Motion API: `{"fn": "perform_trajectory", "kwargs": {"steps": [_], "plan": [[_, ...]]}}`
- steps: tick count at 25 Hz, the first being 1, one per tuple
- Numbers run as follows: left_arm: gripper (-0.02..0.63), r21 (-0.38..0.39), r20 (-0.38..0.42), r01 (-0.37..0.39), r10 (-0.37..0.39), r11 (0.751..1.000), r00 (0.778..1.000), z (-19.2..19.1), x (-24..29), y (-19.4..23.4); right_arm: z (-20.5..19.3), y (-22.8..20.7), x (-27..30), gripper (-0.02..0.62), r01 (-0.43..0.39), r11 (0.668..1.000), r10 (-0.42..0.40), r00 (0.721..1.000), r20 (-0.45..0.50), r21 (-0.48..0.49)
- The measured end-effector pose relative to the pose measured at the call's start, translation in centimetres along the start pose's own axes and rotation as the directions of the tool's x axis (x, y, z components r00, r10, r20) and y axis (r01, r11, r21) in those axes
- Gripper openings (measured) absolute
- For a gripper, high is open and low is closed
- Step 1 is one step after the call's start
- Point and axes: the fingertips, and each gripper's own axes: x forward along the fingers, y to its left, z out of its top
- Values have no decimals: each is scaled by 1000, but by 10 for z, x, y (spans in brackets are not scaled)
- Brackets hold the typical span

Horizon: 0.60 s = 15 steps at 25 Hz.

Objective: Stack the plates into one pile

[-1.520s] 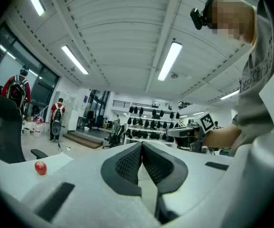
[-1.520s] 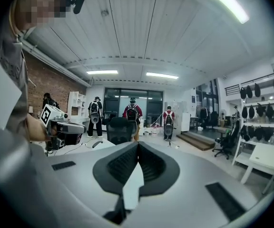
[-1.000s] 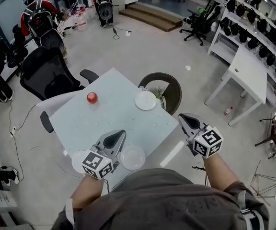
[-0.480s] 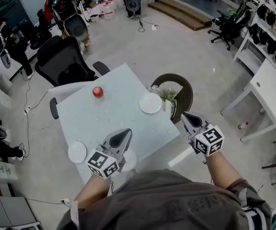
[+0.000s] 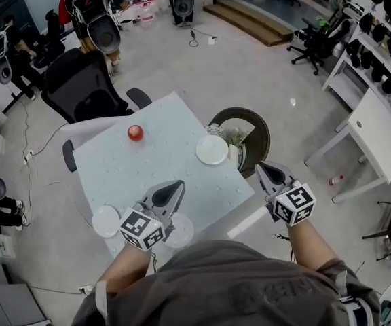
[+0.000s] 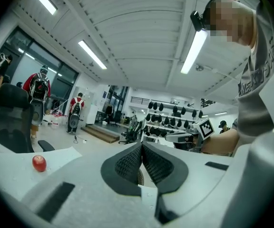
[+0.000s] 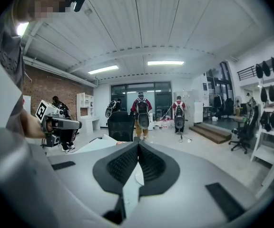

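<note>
Three plates (image 5: 212,149) (one part-hidden); one apple (image 5: 135,132).

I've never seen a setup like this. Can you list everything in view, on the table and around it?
table: one, pale blue-white, centre.
plates: three; one white by the table's right edge, one white at the near left corner, one clear at the near edge.
apple: one, red, far left part of the table.
office chair: one, black, beyond the table.
round container: one, dark brown, on the floor right of the table.
desk: one, white, far right.
left tool: grey, shut, empty, over the near edge.
right tool: grey, shut, empty, off the table's right side.
</note>
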Motion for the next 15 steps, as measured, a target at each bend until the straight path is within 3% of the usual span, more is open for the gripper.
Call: {"fn": "perform_trajectory", "kwargs": {"steps": [7,8,9,10,15], "plan": [[6,-4,-5,3,-3,1000,1000,-2,1,9,2,-4,11,-5,5,1000,-5,1000,-4,9],[6,-5,-6,-1,0,1000,1000,-2,1,10,1,-4,14,31,-13,1000,13,1000,-9,21],[6,-6,-7,-4,4,1000,1000,-3,1,12,-1,-4,18,159,-33,999,34,999,-18,34],[6,-7,-9,-9,9,1000,1000,-5,2,15,-3,-5,24,184,-50,998,51,998,-30,47],[6,-13,-24,-42,41,999,999,-18,7,36,-25,-27,68,198,-90,990,100,991,-93,111]]}}
